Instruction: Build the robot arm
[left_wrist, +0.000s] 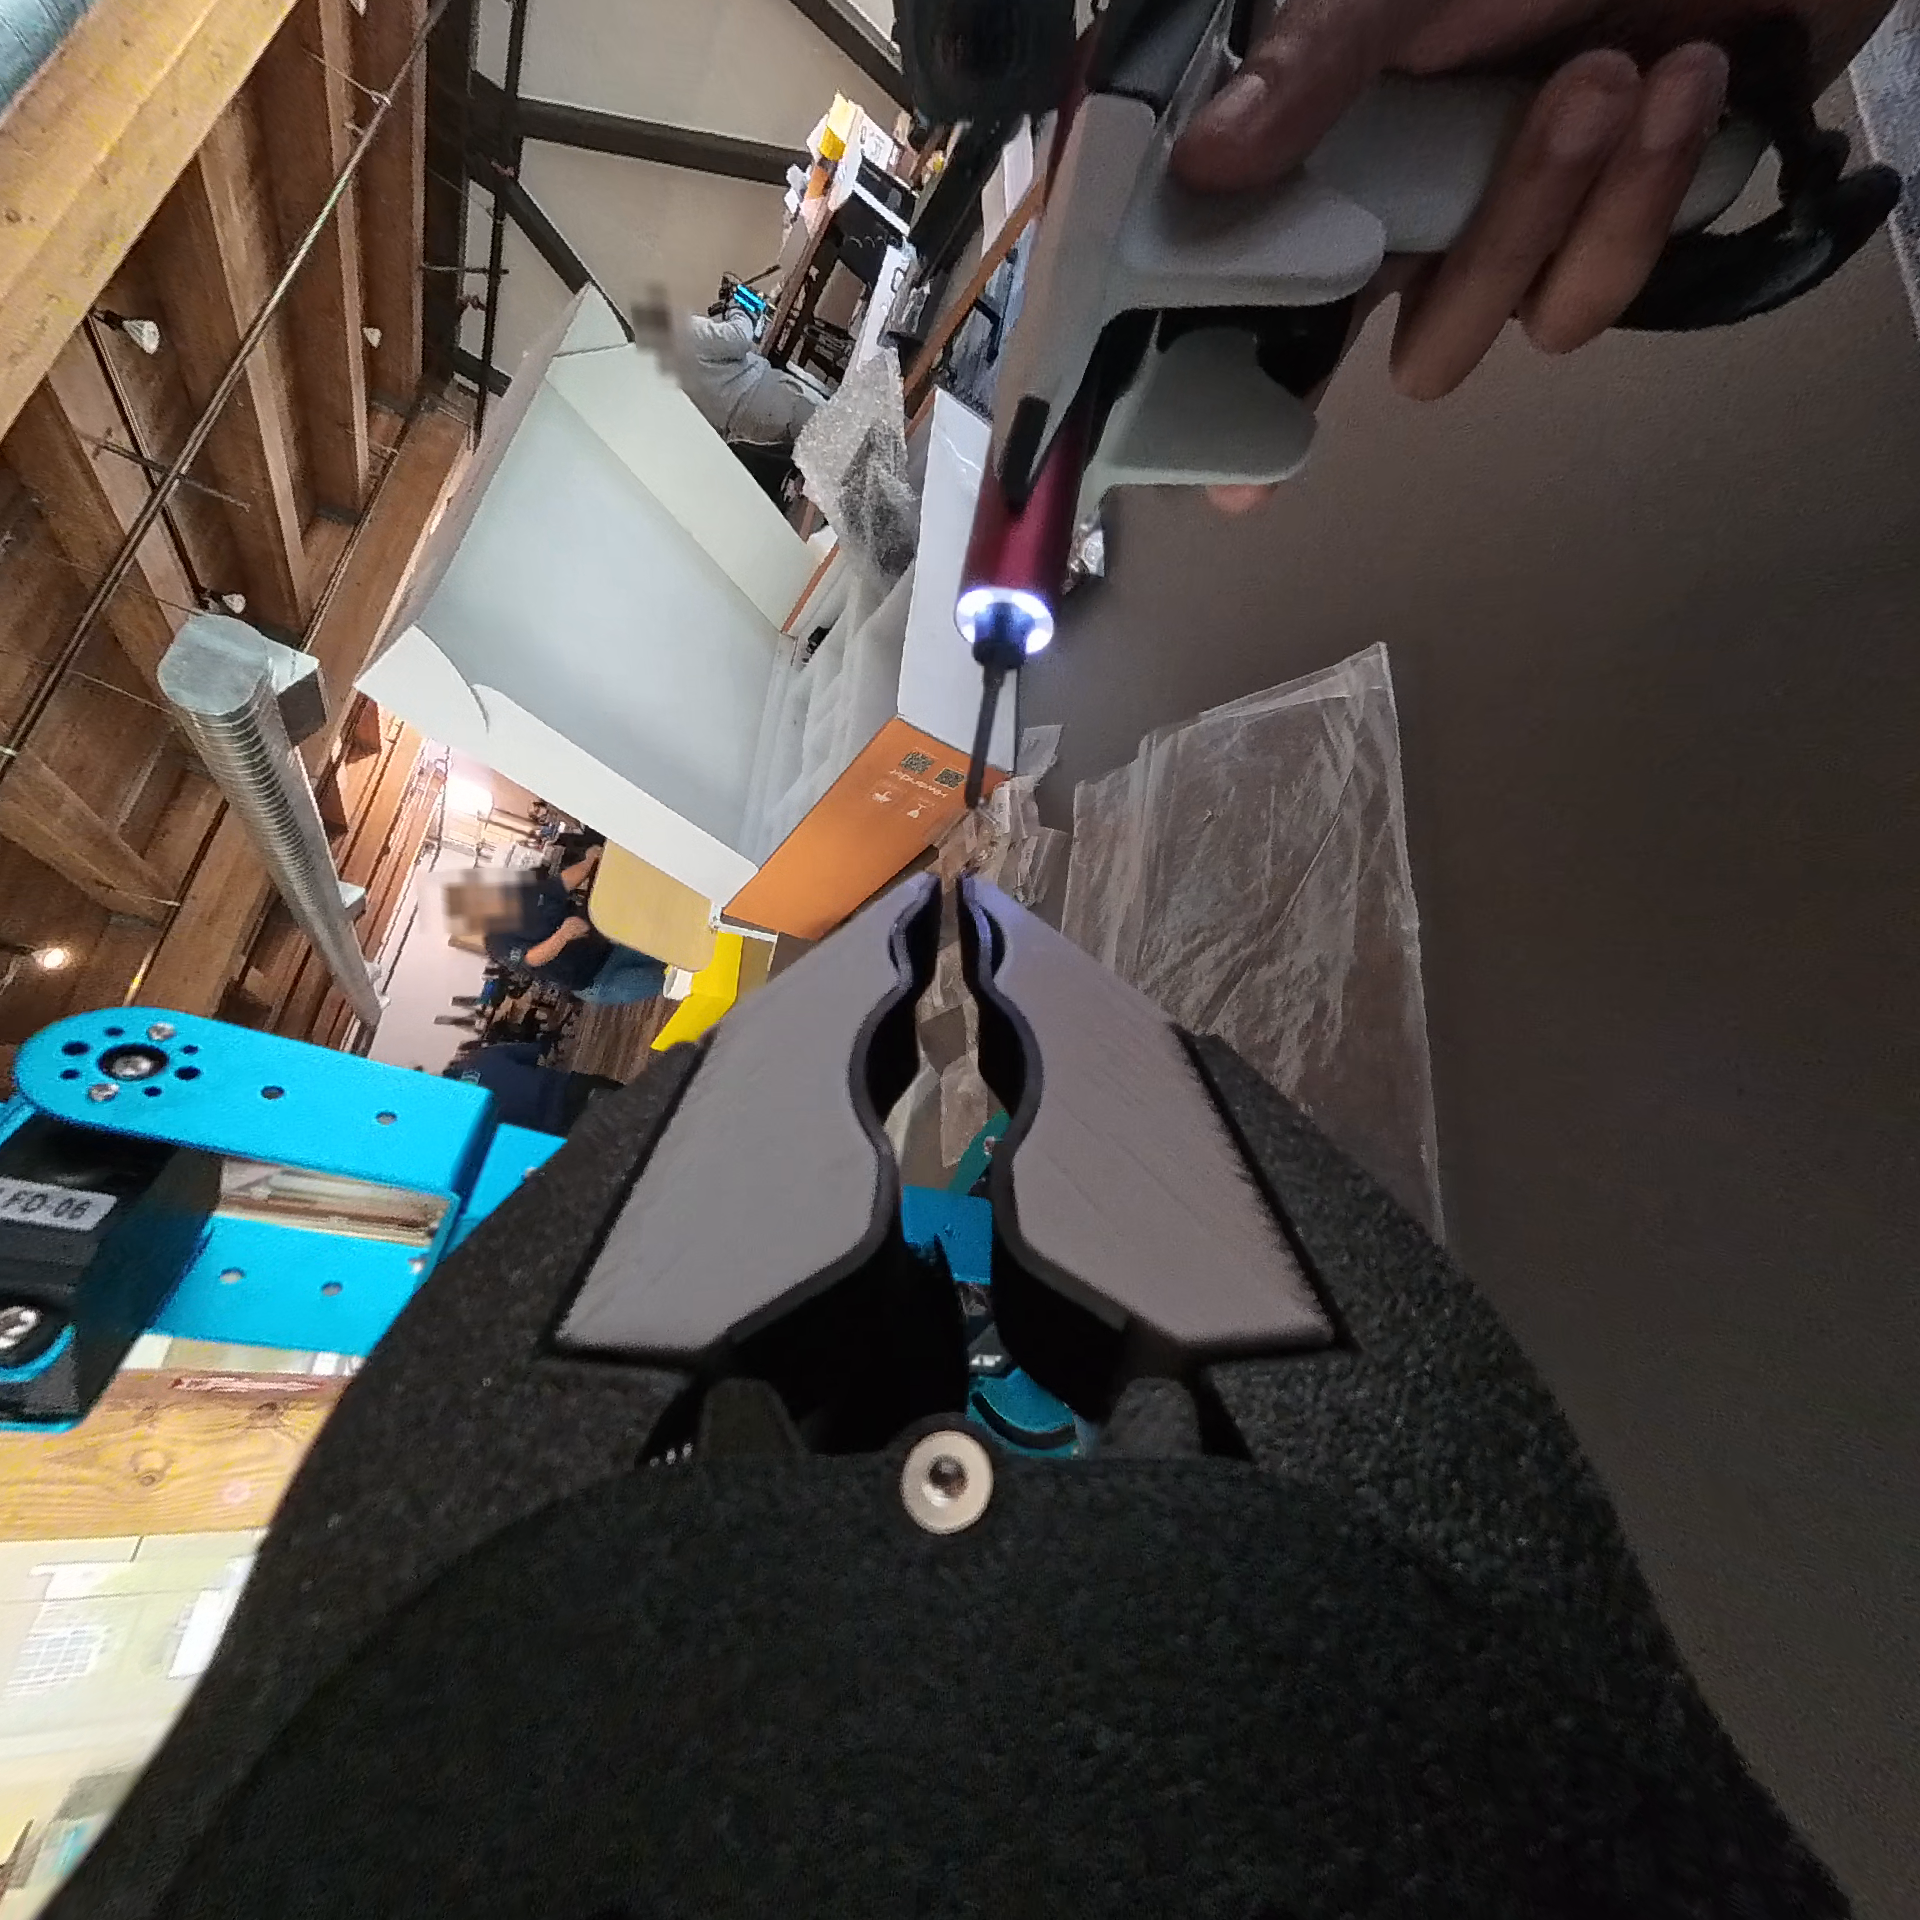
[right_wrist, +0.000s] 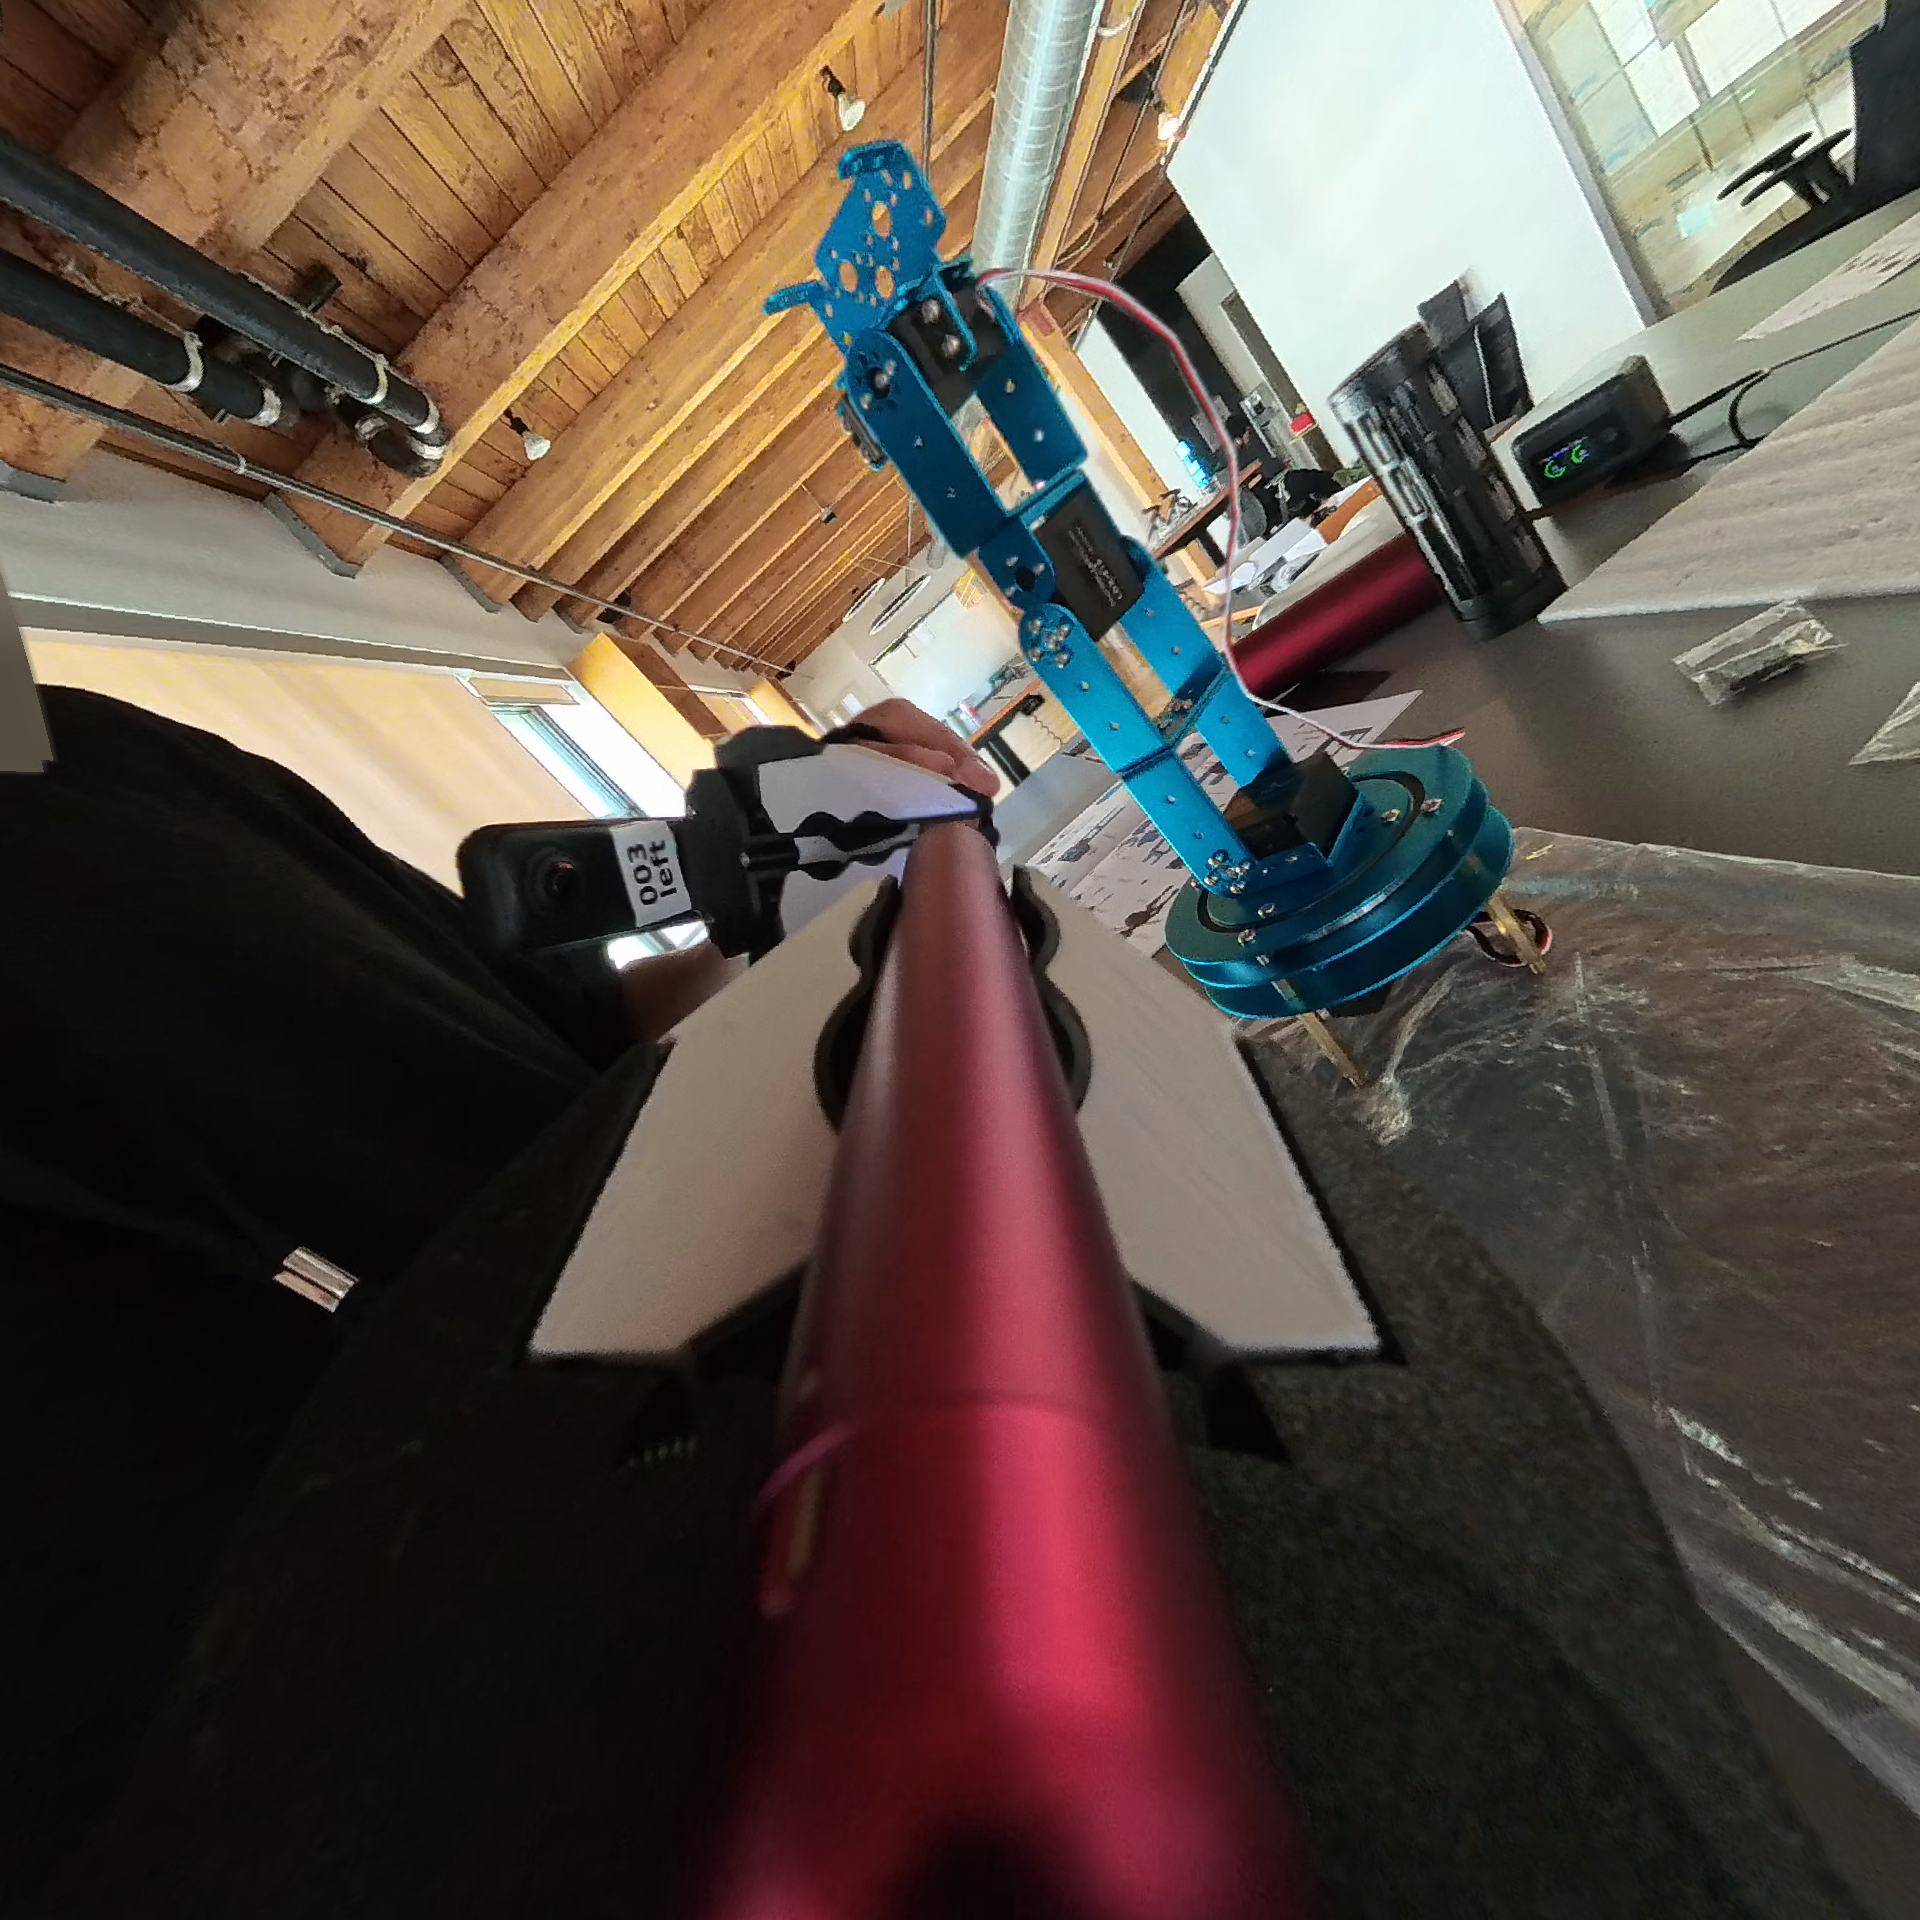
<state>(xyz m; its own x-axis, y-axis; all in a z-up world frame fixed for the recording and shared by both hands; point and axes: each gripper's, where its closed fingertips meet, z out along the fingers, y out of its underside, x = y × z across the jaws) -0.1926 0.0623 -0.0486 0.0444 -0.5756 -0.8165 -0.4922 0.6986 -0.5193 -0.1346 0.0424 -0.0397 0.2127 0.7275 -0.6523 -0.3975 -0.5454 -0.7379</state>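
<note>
Maroon metal barrel of an electric screwdriver (right_wrist: 935, 1299) runs lengthwise between the right tongs (right_wrist: 951, 894), pinched tight by the white fingers (right_wrist: 1174, 1122) on both sides; seen from the left wrist view, its tip ring is lit, w/ a thin black bit (left_wrist: 987, 727) pointing down toward the table (left_wrist: 1610, 935), a hand (left_wrist: 1507, 187) gripping the handle above. Left tongs (left_wrist: 945, 888) are nearly pressed together, tips almost touching w/ only a sliver of gap, nothing seen held between them; they sit just below the bit's tip, not touching it. Near the left tongs, on the left, is part of a blue metal robot arm kit (left_wrist: 270, 1226) w/ black servo. Right wrist view shows that arm (right_wrist: 1143, 644) standing upright on its round blue base, red/white wires trailing off, right of the tongs. Clear plastic sheet (left_wrist: 1268, 914) lies on the grey table beyond the tongs. Farther off: open white and orange box (left_wrist: 862, 862) w/ white foam, bubble wrap (left_wrist: 862, 457). Far right in the right wrist view: black cylinder (right_wrist: 1444, 488), small black box w/ green lights (right_wrist: 1590, 447).
</note>
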